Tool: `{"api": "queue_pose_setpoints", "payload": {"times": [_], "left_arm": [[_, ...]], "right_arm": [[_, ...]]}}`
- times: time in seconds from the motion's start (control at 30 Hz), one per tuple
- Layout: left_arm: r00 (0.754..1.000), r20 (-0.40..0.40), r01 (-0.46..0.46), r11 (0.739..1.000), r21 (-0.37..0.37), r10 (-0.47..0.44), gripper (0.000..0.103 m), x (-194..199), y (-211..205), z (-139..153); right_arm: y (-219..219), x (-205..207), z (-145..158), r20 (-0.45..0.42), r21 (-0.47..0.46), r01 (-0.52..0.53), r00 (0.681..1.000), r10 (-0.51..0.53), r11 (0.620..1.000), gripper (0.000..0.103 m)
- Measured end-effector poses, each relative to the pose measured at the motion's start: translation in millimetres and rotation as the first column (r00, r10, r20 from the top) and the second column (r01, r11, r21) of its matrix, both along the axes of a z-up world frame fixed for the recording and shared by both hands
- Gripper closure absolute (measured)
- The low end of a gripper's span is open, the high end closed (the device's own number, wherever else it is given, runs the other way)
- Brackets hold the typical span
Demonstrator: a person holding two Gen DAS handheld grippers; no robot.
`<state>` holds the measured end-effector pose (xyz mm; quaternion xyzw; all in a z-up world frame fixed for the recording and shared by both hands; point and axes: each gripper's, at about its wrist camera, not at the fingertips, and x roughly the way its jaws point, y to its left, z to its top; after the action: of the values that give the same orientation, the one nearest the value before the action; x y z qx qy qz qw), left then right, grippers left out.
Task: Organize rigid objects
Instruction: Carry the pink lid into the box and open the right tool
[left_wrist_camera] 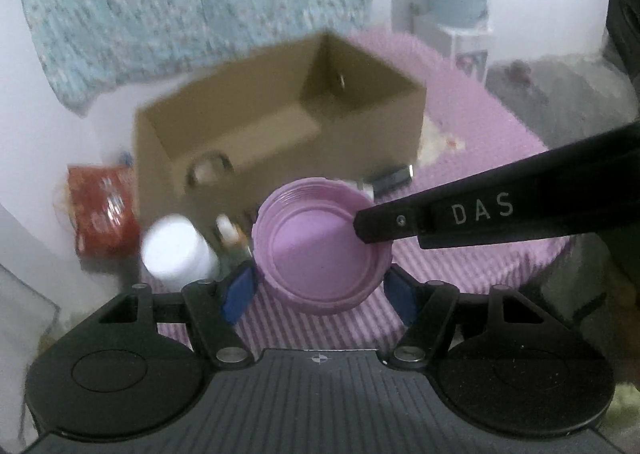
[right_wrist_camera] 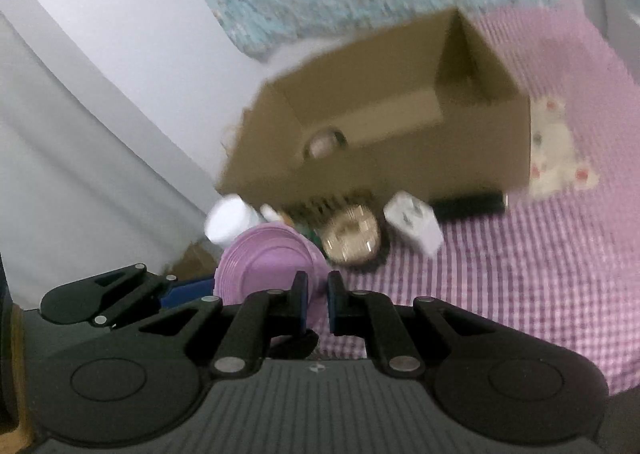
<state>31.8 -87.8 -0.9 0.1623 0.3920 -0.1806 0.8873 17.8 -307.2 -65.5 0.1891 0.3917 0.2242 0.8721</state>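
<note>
The lilac lid point(left_wrist_camera: 316, 250) looks like smooth matt plastic, ribbed with thread inside its rim. The box point(left_wrist_camera: 280, 133) is dull brown cardboard. Checked woven cloth point(right_wrist_camera: 520, 274) covers the counter.

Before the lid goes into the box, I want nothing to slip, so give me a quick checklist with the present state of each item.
1. Left claw clamps the purple lid on both sides: ok.
2. Right claw pinches the lid's rim, shut on it: ok.
3. Cardboard box is open on top: ok.
4. Room inside the box: ok, no items visible in the part shown.
5. Lid is clear of the white bottle and gold disc: cannot tell, too blurred.
</note>
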Motion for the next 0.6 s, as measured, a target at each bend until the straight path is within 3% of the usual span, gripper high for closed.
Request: {"api": "queue_pose_setpoints", "payload": {"times": [0.13, 0.3, 0.43, 0.6], "left_arm": [[0.997, 0.081, -0.013, 1.0, -0.016, 0.014, 0.033, 14, -7, 28], [0.993, 0.096, -0.059, 0.997, -0.051, 0.064, 0.033, 53, -14, 41], [0.993, 0.042, -0.108, 0.992, -0.066, 0.11, 0.033, 93, -17, 38], [0.982, -0.086, -0.175, 0.983, -0.05, 0.17, 0.033, 147, -22, 17]], "right_arm": [[-7, 7, 35, 0.093, 0.008, -0.016, 0.996, 0.015, 1.0, 0.092], [-10, 47, 59, 0.143, 0.002, -0.05, 0.988, 0.049, 0.999, 0.092], [-15, 99, 63, 0.115, 0.0, -0.091, 0.989, 0.091, 0.996, 0.092], [-15, 172, 50, 0.01, -0.033, -0.162, 0.987, 0.163, 0.986, 0.092]]}}
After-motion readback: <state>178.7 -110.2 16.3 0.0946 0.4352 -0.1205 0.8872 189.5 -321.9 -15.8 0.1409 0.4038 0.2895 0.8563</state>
